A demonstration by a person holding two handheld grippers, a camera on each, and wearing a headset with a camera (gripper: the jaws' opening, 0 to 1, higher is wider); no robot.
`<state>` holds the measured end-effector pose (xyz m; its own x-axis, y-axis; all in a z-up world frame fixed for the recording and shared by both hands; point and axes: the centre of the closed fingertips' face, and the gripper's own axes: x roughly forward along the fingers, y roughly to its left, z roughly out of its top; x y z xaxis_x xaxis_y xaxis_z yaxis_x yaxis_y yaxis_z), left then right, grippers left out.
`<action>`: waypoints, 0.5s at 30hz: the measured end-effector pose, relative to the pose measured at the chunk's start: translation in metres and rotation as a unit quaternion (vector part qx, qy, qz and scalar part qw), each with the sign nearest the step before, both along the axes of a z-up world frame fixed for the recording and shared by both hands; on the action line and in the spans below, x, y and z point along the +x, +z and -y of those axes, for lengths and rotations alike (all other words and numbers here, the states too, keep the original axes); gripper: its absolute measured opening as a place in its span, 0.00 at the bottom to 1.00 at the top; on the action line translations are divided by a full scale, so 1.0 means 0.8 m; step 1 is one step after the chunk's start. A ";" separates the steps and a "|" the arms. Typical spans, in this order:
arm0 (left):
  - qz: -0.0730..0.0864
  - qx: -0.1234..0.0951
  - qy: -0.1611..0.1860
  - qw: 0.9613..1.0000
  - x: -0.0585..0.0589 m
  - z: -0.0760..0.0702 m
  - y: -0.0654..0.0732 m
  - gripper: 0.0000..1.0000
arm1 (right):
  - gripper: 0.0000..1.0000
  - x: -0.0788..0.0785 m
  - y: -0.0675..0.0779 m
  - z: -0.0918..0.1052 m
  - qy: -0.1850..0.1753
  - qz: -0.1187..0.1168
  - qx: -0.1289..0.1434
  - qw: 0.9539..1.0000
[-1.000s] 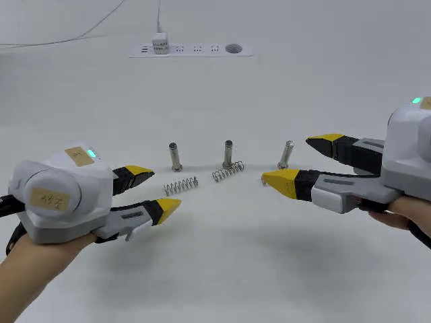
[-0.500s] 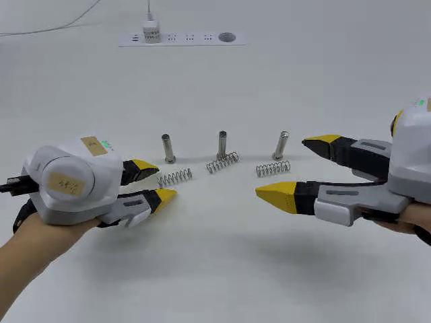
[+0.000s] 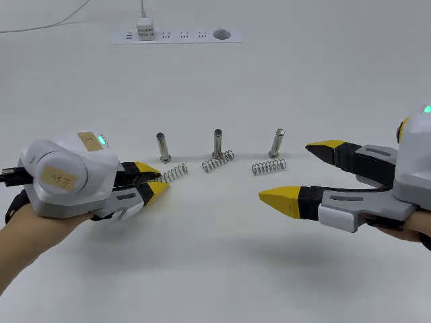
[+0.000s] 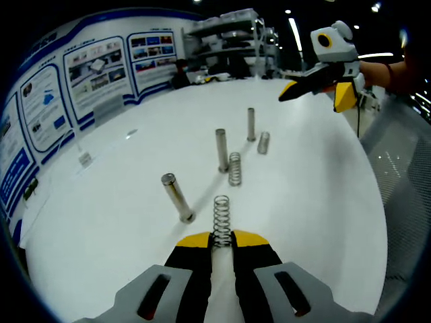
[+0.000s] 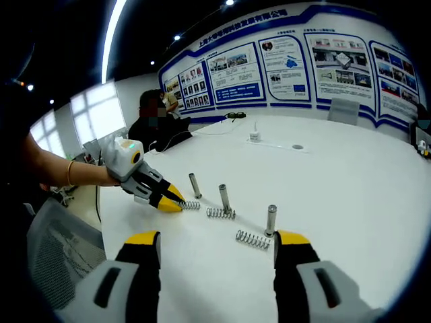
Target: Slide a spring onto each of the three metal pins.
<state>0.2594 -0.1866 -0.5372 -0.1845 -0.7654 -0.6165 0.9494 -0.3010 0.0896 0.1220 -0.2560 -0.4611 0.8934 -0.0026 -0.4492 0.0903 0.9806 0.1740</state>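
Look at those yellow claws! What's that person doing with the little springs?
A person holds a gripper in each hand over a white table. Three metal pins stand in a row, each with a spring lying beside it, none on a pin yet. The left gripper pinches the end of the left spring between its jaws. The right gripper hangs open near the right spring.

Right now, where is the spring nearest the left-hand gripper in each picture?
Head view: leftmost spring, at the tips of the left gripper.
Left gripper view: bottom centre, near end between the yellow tips.
Right gripper view: left of centre, beside the left gripper.
Shared landmark: the middle pin of three.
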 end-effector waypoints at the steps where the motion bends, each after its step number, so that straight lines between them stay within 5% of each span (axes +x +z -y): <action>1: 0.001 0.002 -0.003 1.000 0.000 -0.001 0.000 0.11 | 0.70 -0.001 -0.001 0.001 -0.003 -0.001 0.001 1.000; 11: -0.004 0.007 -0.014 1.000 -0.008 -0.005 -0.001 0.10 | 0.69 -0.001 0.004 0.005 -0.016 0.008 0.012 1.000; 15: -0.018 0.000 -0.004 1.000 -0.013 -0.009 0.002 0.10 | 0.69 0.000 0.006 0.004 -0.019 0.012 0.017 1.000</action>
<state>0.2488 -0.1797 -0.5358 -0.2133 -0.7640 -0.6090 0.9496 -0.3088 0.0547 0.1222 -0.2594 -0.4561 0.9031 -0.0229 -0.4288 0.1238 0.9700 0.2091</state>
